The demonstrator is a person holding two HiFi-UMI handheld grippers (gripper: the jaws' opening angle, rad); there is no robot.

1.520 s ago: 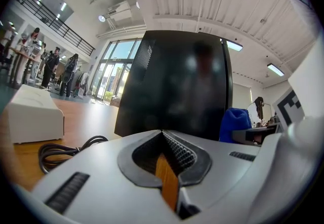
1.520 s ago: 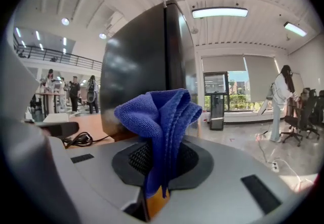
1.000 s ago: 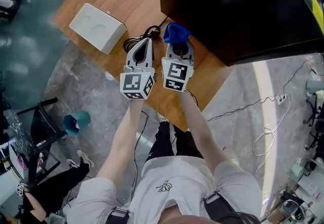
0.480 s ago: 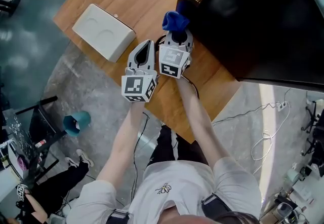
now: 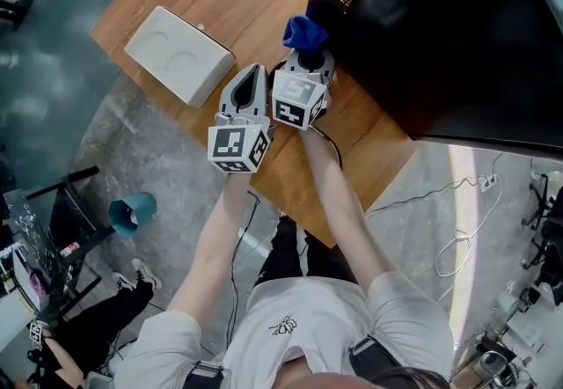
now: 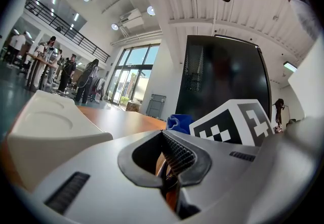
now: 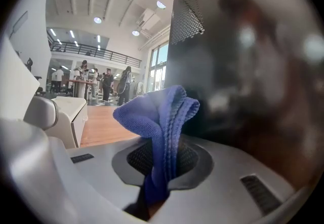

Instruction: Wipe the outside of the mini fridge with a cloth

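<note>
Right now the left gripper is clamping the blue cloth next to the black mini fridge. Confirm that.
Wrong gripper. The right gripper view shows the right gripper with its jaws shut on the blue cloth next to the black mini fridge. The left gripper holds nothing.

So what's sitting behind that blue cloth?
The black mini fridge, its glossy side rising just past the cloth clamped in the right gripper. Where fridge meets table is covered.

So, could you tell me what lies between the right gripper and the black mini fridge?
Only the bunched blue cloth, pinched in the right gripper's jaws, as the right gripper view shows.
</note>
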